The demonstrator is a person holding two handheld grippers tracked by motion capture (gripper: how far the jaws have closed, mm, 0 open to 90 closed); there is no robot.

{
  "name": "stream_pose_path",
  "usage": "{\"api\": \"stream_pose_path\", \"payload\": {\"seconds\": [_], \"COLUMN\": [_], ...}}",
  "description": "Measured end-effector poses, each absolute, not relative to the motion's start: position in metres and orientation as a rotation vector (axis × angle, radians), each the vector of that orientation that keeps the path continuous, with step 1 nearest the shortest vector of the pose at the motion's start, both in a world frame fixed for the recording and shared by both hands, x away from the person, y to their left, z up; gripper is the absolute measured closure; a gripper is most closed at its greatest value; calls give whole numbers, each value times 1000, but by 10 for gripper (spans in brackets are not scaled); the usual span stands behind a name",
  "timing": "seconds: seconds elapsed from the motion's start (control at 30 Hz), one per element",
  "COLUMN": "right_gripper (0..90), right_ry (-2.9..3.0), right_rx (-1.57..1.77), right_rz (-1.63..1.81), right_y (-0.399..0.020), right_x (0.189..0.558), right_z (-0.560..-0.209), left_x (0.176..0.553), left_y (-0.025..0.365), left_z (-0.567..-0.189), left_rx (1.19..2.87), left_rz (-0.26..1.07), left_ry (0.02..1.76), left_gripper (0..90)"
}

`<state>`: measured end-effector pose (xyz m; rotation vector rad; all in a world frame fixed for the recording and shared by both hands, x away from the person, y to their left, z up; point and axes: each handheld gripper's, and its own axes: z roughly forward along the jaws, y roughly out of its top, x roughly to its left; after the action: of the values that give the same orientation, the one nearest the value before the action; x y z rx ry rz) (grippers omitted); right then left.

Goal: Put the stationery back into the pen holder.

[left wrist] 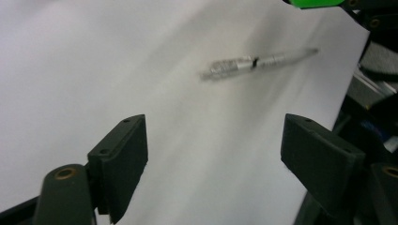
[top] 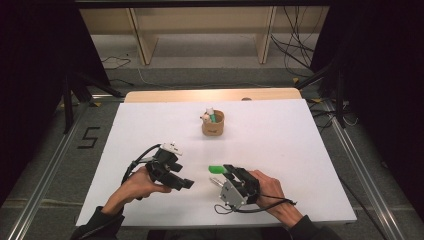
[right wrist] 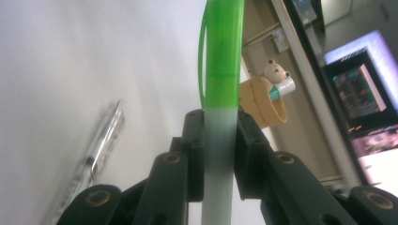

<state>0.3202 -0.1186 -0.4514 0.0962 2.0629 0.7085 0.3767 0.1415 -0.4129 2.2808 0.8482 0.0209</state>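
Here right gripper (right wrist: pixel 219 154) clamps green marker (right wrist: pixel 224 56); left gripper (left wrist: pixel 213 154) gapes.

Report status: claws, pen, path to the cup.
Left claw open, empty. Right claw shut on green-capped pen. Clear pen loose on table. Path to cup unobstructed.

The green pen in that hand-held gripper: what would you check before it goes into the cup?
1. Grip: right hand-held gripper is shut on the green pen: ok.
2. Pen's cap end sticks out clear ahead of the jaws: ok.
3. Left hand-held gripper open, nothing between its jaws: ok.
4. Clear pen lies loose on the white table, beside the right hand-held gripper: ok.
5. Cup stands upright: ok.
6. Room left in the cup: cannot tell.
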Motion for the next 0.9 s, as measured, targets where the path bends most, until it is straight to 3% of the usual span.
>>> {"api": "stream_pose_path", "payload": {"seconds": [0.4,0.9], "right_gripper": [771,771], "right_ry": [2193,2168], "right_rx": [590,993], "right_rz": [1154,1473], "right_y": [-146,-156], "right_x": [358,414], "right_z": [-425,-413], "left_x": [361,351], "left_y": [160,182], "left_z": [-412,-419], "left_rx": [2004,1853], "left_rz": [292,370], "left_ry": [812,868], "left_gripper": [191,185]}}
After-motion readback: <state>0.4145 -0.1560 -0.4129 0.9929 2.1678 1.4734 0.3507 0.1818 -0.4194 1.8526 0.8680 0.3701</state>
